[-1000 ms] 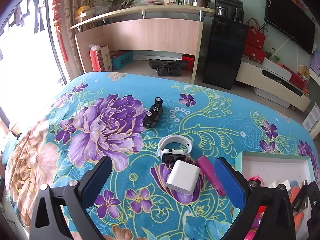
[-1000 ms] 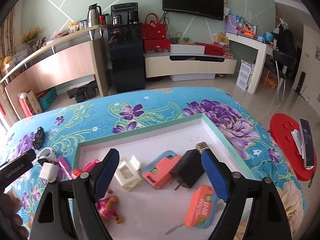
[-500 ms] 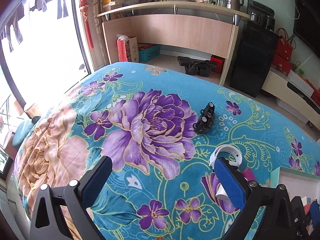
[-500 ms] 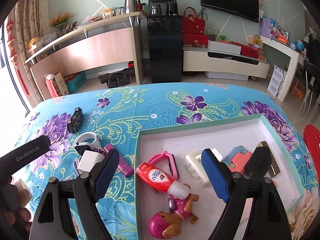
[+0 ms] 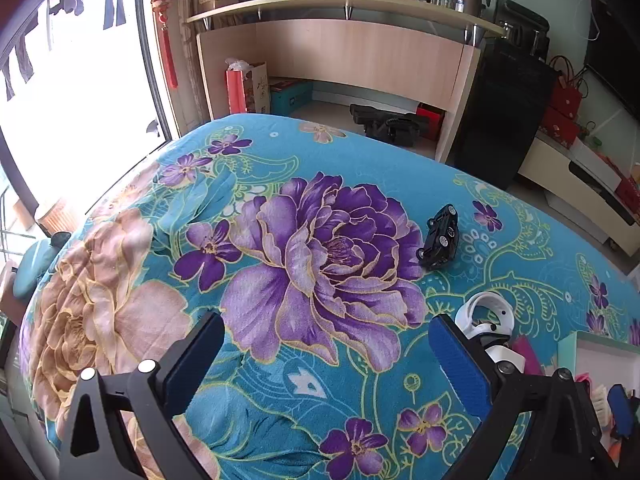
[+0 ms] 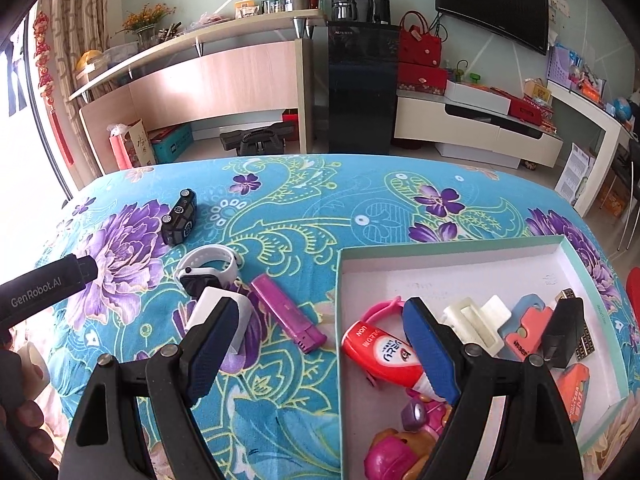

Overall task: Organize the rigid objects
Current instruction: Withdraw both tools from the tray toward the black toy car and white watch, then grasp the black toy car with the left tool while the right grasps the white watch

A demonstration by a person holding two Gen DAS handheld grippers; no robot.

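Observation:
On the floral cloth lie a black toy car (image 6: 181, 218) (image 5: 439, 237), a white smartwatch (image 6: 210, 269) (image 5: 485, 316), a white charger block (image 6: 218, 312) and a purple lighter (image 6: 288, 314). A white box (image 6: 452, 242) with a green rim holds a red tube (image 6: 378, 350), a pink doll (image 6: 400, 444), a white clip (image 6: 472, 326), a black adapter (image 6: 564, 330) and other items. My right gripper (image 6: 320, 356) is open and empty above the lighter and the box's left rim. My left gripper (image 5: 328, 364) is open and empty over the purple flower, left of the watch.
The cloth-covered table drops off at its left edge (image 5: 100, 208) near a bright window. Beyond the far edge stand a wooden counter (image 6: 224, 80), a black cabinet (image 6: 362, 88) and a low TV bench (image 6: 480, 128). The left gripper's body (image 6: 44, 288) shows at the right view's left.
Both grippers have swung left. The left view now centres on the purple flower, with the watch behind its right finger. The right view now takes in the lighter, charger, watch and car.

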